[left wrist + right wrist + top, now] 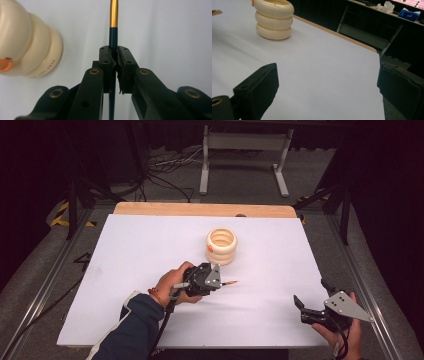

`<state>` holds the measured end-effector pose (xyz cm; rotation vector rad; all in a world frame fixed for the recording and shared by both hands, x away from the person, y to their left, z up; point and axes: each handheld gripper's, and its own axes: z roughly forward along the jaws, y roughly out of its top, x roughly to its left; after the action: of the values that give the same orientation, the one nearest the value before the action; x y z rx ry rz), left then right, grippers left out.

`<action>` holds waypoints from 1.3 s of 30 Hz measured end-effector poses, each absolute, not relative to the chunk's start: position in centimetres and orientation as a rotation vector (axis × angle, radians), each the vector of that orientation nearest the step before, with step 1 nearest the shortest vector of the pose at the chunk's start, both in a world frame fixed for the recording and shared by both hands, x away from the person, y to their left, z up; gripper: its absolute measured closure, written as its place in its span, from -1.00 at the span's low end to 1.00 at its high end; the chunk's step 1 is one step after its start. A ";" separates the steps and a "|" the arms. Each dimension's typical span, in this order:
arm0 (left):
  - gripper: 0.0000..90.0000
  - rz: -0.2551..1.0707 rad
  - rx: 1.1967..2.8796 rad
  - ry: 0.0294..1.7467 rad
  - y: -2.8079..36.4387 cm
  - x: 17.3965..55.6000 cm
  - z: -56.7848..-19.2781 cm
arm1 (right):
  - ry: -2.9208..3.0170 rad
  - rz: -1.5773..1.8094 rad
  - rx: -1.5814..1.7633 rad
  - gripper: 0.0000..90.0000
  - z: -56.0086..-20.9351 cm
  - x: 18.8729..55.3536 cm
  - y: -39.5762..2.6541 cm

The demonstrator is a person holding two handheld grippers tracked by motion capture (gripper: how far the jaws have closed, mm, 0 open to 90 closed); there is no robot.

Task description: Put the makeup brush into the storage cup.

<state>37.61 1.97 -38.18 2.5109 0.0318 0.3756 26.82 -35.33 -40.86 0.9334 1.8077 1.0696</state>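
A cream holder (221, 246) made of three stacked rings stands upright at the middle of the white table top (140, 270), with a small orange piece (6, 64) on its side. My left gripper (222, 283) is just in front of the holder and a little to its left. It is shut on a thin dark teal stick with a gold band (113, 15). The stick points forward past the pads, to the right of the holder (27, 42). My right gripper (311, 292) is near the table's front right corner, open with nothing between its jaws.
The table's wooden far edge (205, 209) borders a grey floor with cables and a metal stand (245, 155). In the right gripper view the holder (274, 18) stands far off at the upper left, with the table's right edge (352, 41) beyond it.
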 end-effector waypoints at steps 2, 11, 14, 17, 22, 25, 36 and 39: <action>0.83 0.380 2.471 0.045 2.4 37.6 -37.9 | 1.805 1.072 0.931 -0.90 -40.8 26.8 -35.4; 0.83 0.405 2.253 0.177 4.4 37.9 -36.9 | 1.807 1.076 0.927 -0.90 -40.8 26.8 -35.3; 0.83 0.403 2.191 0.224 5.1 38.2 -36.6 | 1.807 1.074 0.933 -0.90 -40.8 26.8 -35.3; 0.83 0.406 2.154 0.250 5.5 38.3 -36.3 | 1.805 1.076 0.933 -0.90 -40.8 26.8 -35.4; 0.83 0.403 2.104 0.276 5.9 38.6 -36.0 | 1.805 1.074 0.935 -0.90 -40.8 26.8 -35.3; 0.83 0.402 2.069 0.290 6.0 38.7 -35.8 | 1.802 1.076 0.933 -0.90 -40.8 26.8 -35.4; 0.83 0.396 1.934 0.345 6.5 39.2 -35.6 | 1.803 1.073 0.933 -0.90 -40.8 26.8 -35.4; 0.83 0.398 1.900 0.354 6.6 39.2 -35.3 | 1.803 1.072 0.935 -0.90 -40.8 26.8 -35.4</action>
<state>39.21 6.55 -35.30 1.9004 0.3541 0.3983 26.82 -35.40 -40.82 0.9347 1.8034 1.0720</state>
